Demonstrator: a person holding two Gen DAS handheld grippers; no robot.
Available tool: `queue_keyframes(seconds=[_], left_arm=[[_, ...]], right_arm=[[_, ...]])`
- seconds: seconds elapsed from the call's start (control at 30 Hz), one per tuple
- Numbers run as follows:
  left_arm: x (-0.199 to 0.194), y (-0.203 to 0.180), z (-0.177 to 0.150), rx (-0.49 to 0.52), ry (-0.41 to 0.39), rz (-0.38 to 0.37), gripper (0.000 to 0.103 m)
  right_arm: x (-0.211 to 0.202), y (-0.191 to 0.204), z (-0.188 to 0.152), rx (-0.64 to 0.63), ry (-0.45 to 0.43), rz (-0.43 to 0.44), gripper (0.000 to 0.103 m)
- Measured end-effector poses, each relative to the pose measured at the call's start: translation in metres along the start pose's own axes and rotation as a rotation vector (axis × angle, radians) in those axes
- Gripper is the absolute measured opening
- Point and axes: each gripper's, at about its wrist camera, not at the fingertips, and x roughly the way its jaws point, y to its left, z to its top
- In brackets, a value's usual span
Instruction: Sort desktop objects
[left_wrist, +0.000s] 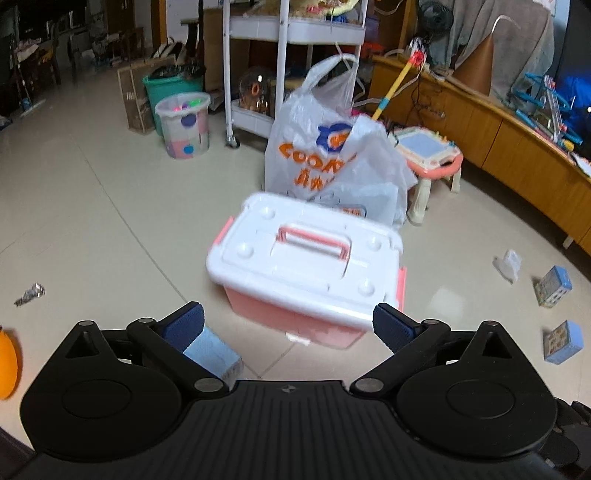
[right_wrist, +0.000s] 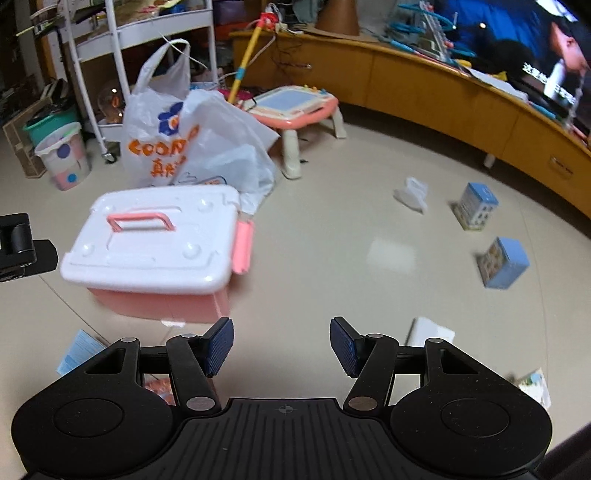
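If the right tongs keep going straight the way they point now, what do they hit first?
Probably bare floor. The right tongs stand open and empty, aimed down at the tiles between the pink storage box and the blue cartons. Depth is hard to judge.

A: You've got a storage box (left_wrist: 306, 266): glossy white plastic lid, smooth pink base. Floor (left_wrist: 110, 221)?

B: Glazed tile, sheen off it. Your shopping bag (right_wrist: 162, 125) is thin crinkled plastic; the cabinet (right_wrist: 424, 88) looks like wood, satin. Gripper pads (right_wrist: 219, 345): ribbed blue, matt.
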Motion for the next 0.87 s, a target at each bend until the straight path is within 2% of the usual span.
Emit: queue_keyframes(seconds=[0.1, 0.23, 0.3, 0.47, 0.87], left_arm=[[0.005, -0.002, -0.010, -0.001, 0.025, -0.005, 0.101], [0.011, -0.002, -0.024, 0.005, 0.032, 0.008, 0.101], [0.016, -0.002, -0.032, 0.006, 0.049, 0.020, 0.101], [0.024, 0.003, -0.044, -0.008, 0.094, 0.034, 0.102], [0.020, 0.003, -0.050, 0.016, 0.079, 0.043, 0.102]], right_arm=[[0.002, 0.001, -0.010, 0.000, 0.006, 0.001, 0.055], [-0.001, 0.004, -0.011, 0.006, -0.008, 0.003, 0.057], [-0.003, 0.007, -0.011, -0.011, -0.026, -0.002, 0.060], [-0.004, 0.010, -0.012, -0.021, -0.023, 0.005, 0.061], [-0.005, 0.004, -0.015, 0.007, -0.004, 0.001, 0.062]])
